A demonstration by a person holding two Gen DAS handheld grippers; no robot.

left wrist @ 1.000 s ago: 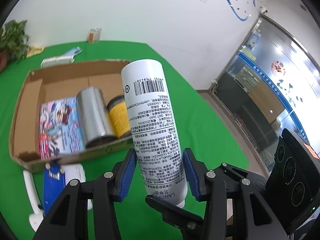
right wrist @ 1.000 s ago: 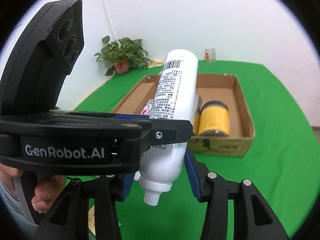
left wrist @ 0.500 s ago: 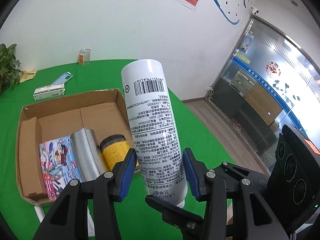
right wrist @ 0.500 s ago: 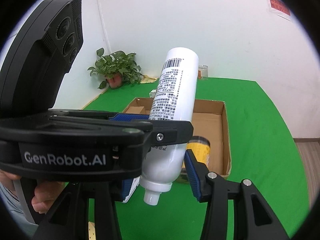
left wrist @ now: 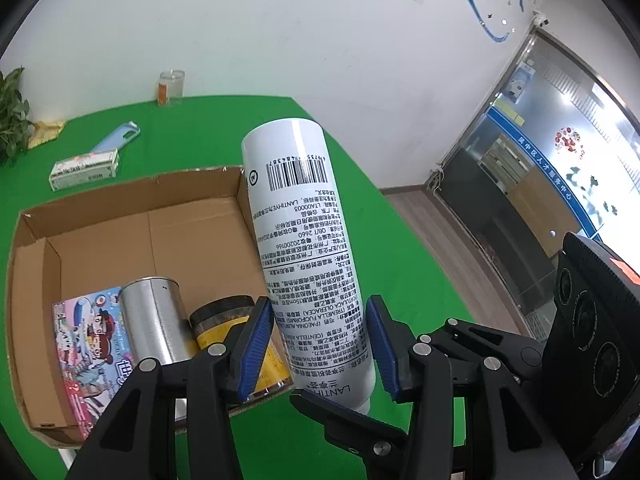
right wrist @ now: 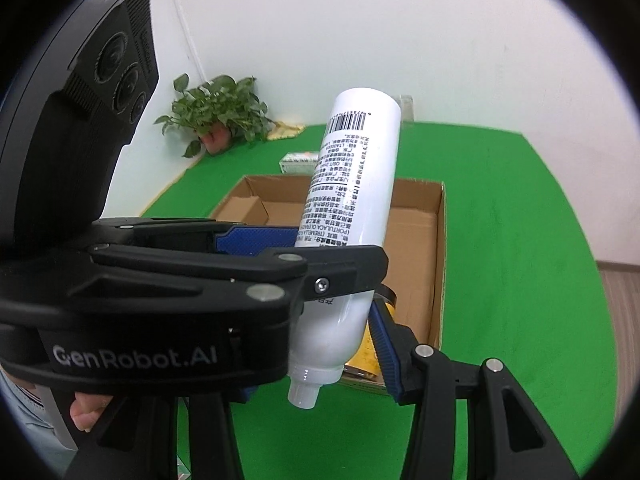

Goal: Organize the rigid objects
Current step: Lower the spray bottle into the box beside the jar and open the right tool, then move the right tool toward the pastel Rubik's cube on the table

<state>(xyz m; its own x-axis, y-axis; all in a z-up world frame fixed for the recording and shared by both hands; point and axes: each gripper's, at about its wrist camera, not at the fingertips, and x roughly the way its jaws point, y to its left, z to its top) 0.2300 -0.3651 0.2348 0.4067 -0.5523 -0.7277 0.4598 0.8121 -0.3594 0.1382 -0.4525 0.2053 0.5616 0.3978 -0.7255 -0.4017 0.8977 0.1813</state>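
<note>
The white bottle hangs nozzle-down at frame centre, above the green counter and right of the cardboard box. We see the left gripper fingers clamped low on its smooth body; for the right gripper we cannot tell, one finger being hidden. A loose or uneven transfer could let the bottle slip or swing onto the silver can.

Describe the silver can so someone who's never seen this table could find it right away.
Find the open cardboard box on the green table. At its near end three things lie side by side; the silver can is the middle one, between a colourful cartoon-printed box and a yellow-labelled jar. It alone is bare, unlabelled shiny metal.
</note>
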